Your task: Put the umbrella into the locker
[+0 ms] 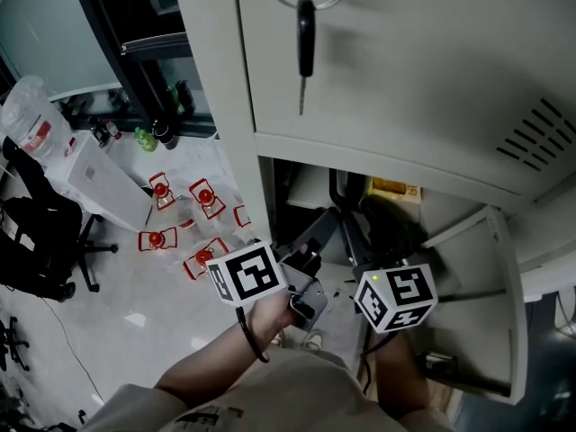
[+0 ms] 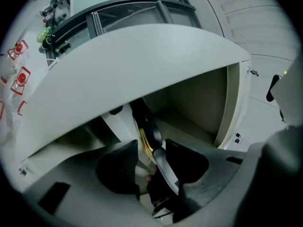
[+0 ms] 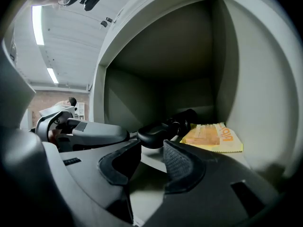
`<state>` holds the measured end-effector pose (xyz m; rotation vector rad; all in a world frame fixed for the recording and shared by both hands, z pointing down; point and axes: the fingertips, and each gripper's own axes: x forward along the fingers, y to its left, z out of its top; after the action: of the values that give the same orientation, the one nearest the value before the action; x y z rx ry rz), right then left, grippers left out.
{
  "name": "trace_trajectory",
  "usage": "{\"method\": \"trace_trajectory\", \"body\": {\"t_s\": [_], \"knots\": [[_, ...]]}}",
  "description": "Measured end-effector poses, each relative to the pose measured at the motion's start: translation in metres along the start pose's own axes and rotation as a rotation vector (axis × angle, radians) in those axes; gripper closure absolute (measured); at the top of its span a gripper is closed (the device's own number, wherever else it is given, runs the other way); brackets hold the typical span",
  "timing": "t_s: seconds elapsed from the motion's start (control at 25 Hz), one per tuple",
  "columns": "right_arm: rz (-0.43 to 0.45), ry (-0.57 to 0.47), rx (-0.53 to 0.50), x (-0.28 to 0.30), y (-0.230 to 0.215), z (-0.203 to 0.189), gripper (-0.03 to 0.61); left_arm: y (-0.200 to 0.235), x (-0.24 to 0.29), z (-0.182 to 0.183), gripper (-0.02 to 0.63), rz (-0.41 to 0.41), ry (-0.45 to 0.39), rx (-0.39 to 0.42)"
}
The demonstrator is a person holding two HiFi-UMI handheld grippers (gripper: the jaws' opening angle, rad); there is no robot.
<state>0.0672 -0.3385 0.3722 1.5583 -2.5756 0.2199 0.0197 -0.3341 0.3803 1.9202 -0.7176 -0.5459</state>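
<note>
The black folded umbrella point(image 3: 183, 118) lies on the floor of the open grey locker compartment point(image 3: 156, 56), its curved handle point(image 3: 158, 132) pointing out toward the opening. In the head view the umbrella handle point(image 1: 337, 190) shows at the compartment mouth. My right gripper point(image 3: 150, 167) is open just in front of the handle, with nothing between its pads. My left gripper point(image 2: 154, 170) is also open at the locker's left side, and the umbrella handle point(image 2: 149, 126) lies beyond its gap. Both marker cubes sit below the opening, with the left gripper point(image 1: 310, 246) beside the right gripper point(image 1: 364, 250).
A yellow packet point(image 3: 212, 136) lies inside the compartment to the right of the umbrella. The compartment door point(image 1: 490, 304) hangs open on the right. A key point(image 1: 306, 39) hangs in the closed door above. Red-and-white packs point(image 1: 193, 228) lie on the floor at left, near an office chair point(image 1: 36, 241).
</note>
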Motion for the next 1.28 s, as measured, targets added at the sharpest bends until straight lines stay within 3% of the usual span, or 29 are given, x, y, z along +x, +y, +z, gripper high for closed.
{"method": "trace_trajectory", "body": {"t_s": [0.28,0.48,0.64,1.0,1.12,1.28], "knots": [[-0.031,0.012,0.030,-0.012,-0.010,0.005,0.443,0.002,-0.009,0.001,0.449,0.007,-0.006,0.004],[-0.050,-0.028,0.037,-0.028,-0.011,0.016,0.492,-0.009,-0.012,0.005,0.449,0.004,-0.004,0.080],[-0.063,-0.060,0.015,-0.042,-0.009,0.029,0.520,-0.024,-0.018,0.014,0.451,0.003,-0.025,0.194],[-0.075,-0.179,-0.048,-0.080,0.004,0.075,0.552,-0.073,-0.037,0.028,0.469,0.008,-0.050,0.541],[-0.080,-0.208,-0.072,-0.094,0.008,0.089,0.563,-0.088,-0.045,0.033,0.477,0.003,-0.067,0.619],[-0.053,-0.210,-0.116,-0.107,0.020,0.099,0.569,-0.103,-0.059,0.041,0.537,0.009,-0.112,0.701]]}}
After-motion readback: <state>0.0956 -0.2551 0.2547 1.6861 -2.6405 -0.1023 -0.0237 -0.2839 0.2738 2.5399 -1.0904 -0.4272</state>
